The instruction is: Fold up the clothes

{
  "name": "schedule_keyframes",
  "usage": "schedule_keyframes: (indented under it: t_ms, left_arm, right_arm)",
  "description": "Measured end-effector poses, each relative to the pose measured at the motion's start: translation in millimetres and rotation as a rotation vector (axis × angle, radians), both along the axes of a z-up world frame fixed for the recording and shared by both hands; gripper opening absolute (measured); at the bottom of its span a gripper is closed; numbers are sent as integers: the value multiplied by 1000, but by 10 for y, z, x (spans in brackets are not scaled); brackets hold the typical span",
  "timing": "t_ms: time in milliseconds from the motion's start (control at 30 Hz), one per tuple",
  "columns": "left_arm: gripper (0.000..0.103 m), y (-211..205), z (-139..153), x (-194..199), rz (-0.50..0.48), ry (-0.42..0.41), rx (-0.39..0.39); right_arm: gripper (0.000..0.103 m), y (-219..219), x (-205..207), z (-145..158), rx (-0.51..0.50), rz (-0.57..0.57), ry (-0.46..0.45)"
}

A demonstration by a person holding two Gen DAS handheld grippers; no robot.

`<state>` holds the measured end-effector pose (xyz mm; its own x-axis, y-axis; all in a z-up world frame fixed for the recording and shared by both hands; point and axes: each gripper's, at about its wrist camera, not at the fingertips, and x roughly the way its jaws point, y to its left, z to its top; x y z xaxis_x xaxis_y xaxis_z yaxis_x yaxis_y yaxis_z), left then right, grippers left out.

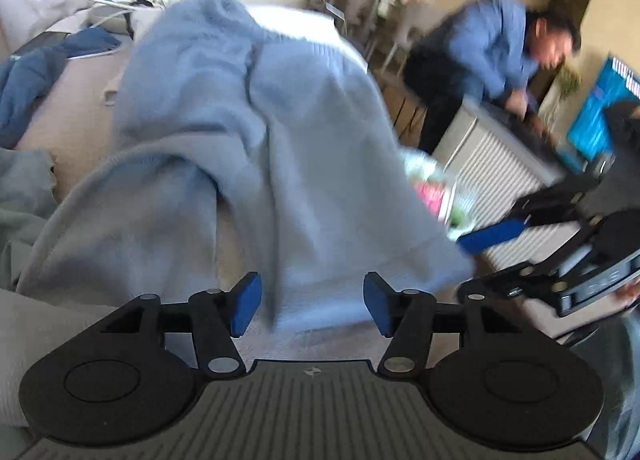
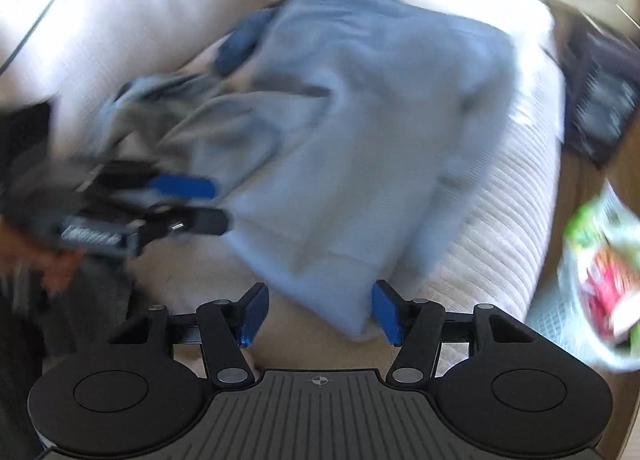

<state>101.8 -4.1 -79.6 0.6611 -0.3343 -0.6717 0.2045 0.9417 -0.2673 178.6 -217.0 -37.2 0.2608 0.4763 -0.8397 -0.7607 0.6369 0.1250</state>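
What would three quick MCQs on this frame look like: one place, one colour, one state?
1. Where does the sweatshirt lie?
A. on the sofa
B. on a hanger
C. in a basket

2. What colour are the gripper pads?
A. red
B. blue
C. white

3. How does the left gripper stand?
A. shut on a sock
B. shut with nothing in it
C. open, hem at its pads

Key: 1 A, the sweatshirt is spread over the ribbed beige sofa. 2 B, both views show blue pads. 3 C, a wide gap shows between the pads, with the hem at the gap and no pinch. The right gripper is open at the hem too.
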Motion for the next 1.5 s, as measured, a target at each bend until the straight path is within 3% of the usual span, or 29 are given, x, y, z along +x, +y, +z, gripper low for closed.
schedule_keyframes:
  t_ms: [100, 133, 233, 300, 367, 433, 533, 667, 767, 833, 933, 967, 1000, 1133, 1267, 1333, 1400, 1500]
  left_arm:
    - [48, -92, -132, 65, -18, 21, 39]
    - [38, -116, -140, 57, -17, 14, 43]
    - [21, -165, -58, -6, -30, -14, 68]
    - [18, -173, 31, -26, -42, -8, 75]
    - [17, -154, 135, -23, -61, 12, 38]
    - [16, -127, 290, -34, -93, 31, -30]
    - [16, -161, 550, -155, -185, 40, -68]
    - [16, -279, 638, -361, -280, 74, -62]
    - [18, -347, 490, -443, -285, 94, -11]
    - [20, -345, 382, -458, -259, 120, 10]
    - [26, -232, 372, -539, -227, 121, -17]
    - [33, -173, 402, -586, -212, 112, -36]
    - [43, -98, 442, -628, -187, 101, -54]
    - [46, 227, 626, -785, -46, 18, -79]
    - [54, 632, 792, -940, 179, -80, -106]
    - [63, 842, 874, -1007, 300, -128, -82]
    - [64, 952, 888, -1027, 401, -134, -31]
    - [66, 1061, 836, -1026, 461, -99, -34]
  right_arm:
    - [43, 134, -7, -139, -98, 36, -28]
    - [41, 171, 4, -191, -126, 43, -30]
    - [29, 217, 30, -293, -176, 55, -35]
    - [18, 228, 11, -276, -193, 50, -49]
    - [13, 216, -52, -172, -191, 38, -70]
    - [11, 173, -140, -29, -194, 29, -97]
    - [11, 33, -287, 192, -208, 31, -95]
    - [11, -123, -421, 331, -220, 21, 1]
    - [11, -101, -469, 320, -218, 2, 78]
    - [18, -99, -486, 279, -203, -5, 112]
    - [18, -69, -435, 237, -197, -27, 187]
    - [18, -77, -445, 275, -197, -31, 180]
    - [24, -81, -453, 329, -195, -31, 160]
    - [49, -109, -377, 615, -123, -62, -12]
    - [50, -223, 48, 680, 18, -166, -117]
    - [50, -215, 366, 594, 91, -241, -112]
    - [50, -156, 688, 442, 121, -310, -86]
    - [50, -56, 1110, 196, 136, -402, -47]
